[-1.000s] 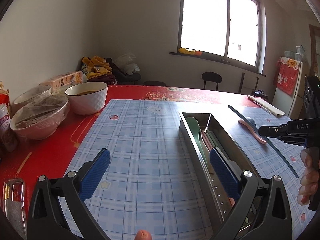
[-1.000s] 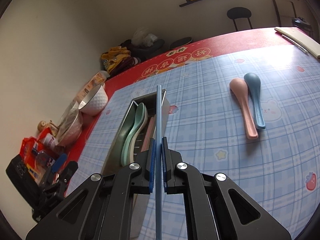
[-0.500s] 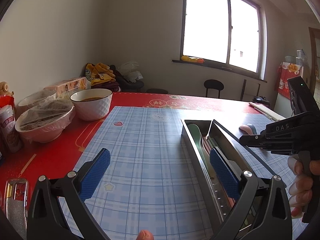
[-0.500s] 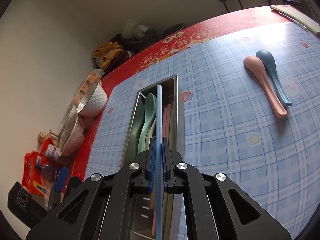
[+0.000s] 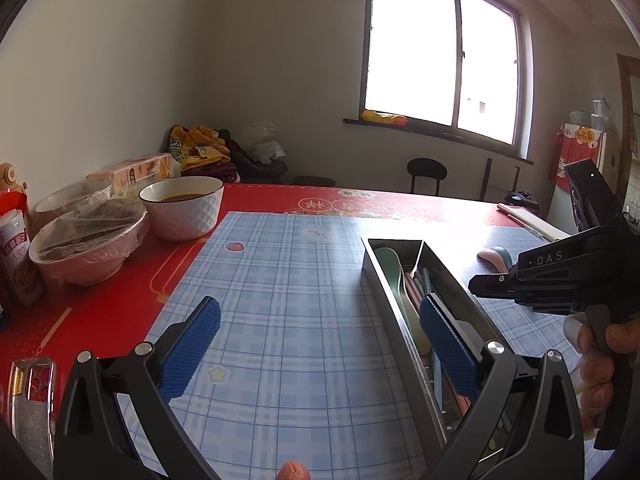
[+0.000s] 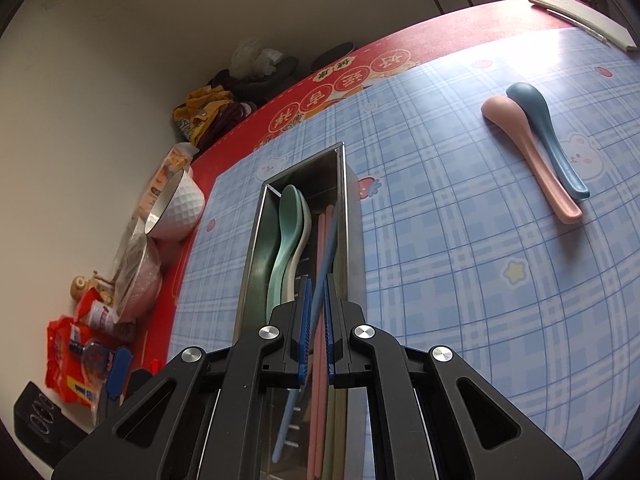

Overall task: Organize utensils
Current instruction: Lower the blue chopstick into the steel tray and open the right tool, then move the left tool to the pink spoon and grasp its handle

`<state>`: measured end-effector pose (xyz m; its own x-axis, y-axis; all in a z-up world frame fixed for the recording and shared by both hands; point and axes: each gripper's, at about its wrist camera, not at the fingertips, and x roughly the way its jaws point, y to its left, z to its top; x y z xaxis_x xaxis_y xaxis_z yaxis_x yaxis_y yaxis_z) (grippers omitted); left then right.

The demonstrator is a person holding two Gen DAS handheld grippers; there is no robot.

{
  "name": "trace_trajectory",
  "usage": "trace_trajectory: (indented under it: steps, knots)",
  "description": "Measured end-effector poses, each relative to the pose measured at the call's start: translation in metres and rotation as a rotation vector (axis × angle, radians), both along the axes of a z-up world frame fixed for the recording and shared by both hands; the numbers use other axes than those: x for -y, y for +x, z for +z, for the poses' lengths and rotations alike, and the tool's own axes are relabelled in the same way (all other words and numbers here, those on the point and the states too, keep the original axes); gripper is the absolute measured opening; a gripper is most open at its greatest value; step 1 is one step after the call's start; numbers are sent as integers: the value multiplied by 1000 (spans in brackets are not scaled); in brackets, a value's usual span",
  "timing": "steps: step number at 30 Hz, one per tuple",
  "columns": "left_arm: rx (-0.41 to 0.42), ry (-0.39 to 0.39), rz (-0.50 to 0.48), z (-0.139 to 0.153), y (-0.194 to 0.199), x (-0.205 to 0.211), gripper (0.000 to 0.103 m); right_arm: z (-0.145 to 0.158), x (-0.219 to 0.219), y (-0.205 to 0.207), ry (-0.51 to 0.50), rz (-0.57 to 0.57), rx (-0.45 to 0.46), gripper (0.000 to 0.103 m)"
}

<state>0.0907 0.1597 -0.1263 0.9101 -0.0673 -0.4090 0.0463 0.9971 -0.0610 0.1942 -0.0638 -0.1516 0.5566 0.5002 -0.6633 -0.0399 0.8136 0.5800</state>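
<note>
Over the metal tray [image 6: 352,216] on the checked mat, the right gripper [image 6: 316,320] has its jaws nearly shut around a blue chopstick [image 6: 326,248], which slants down among the pink sticks inside. The left gripper [image 5: 320,344] hovers nearby, jaws wide and empty. To the right, a pink spoon [image 6: 528,152] and blue spoon [image 6: 548,136] lie touching

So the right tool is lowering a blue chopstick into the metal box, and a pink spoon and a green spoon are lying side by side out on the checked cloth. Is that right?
Nearly. The spoons lying on the checked cloth are a pink spoon and a dark blue spoon, not a green one; the green spoon lies inside the metal box. The right wrist view shows this, with the right tool over the box holding the blue chopstick.
</note>
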Motion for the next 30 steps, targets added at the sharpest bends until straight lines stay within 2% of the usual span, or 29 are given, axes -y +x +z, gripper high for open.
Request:
trace_trajectory:
  steps: [5,7,8,9,13,15,16,18,24,30]
  knots:
    - [-5,-3,1,0,2,-2,97,9,2,-2,-53,16,49,9]
    - [-8,-6,3,-1,2,-3,97,14,4,-3,-92,30,80,13]
    - [-10,-8,5,-1,3,-4,97,16,5,-5,-114,35,98,31]
    - [-12,-9,7,-2,4,-4,97,19,7,-7,-133,38,121,58]
    - [-20,-12,12,-2,6,-6,97,28,15,-15,-234,69,208,65]
    - [-23,-15,13,-3,6,-7,97,30,21,-17,-265,86,237,73]
    - [-23,-16,13,-3,6,-7,97,31,25,-19,-268,98,254,74]
    - [-18,-14,17,-2,5,-7,97,33,32,-21,-294,121,282,88]
    - [-14,22,39,-2,4,-2,97,37,55,-33,-358,177,380,88]
    - [-108,32,60,-8,18,-2,97,32,81,-36,-392,264,407,88]
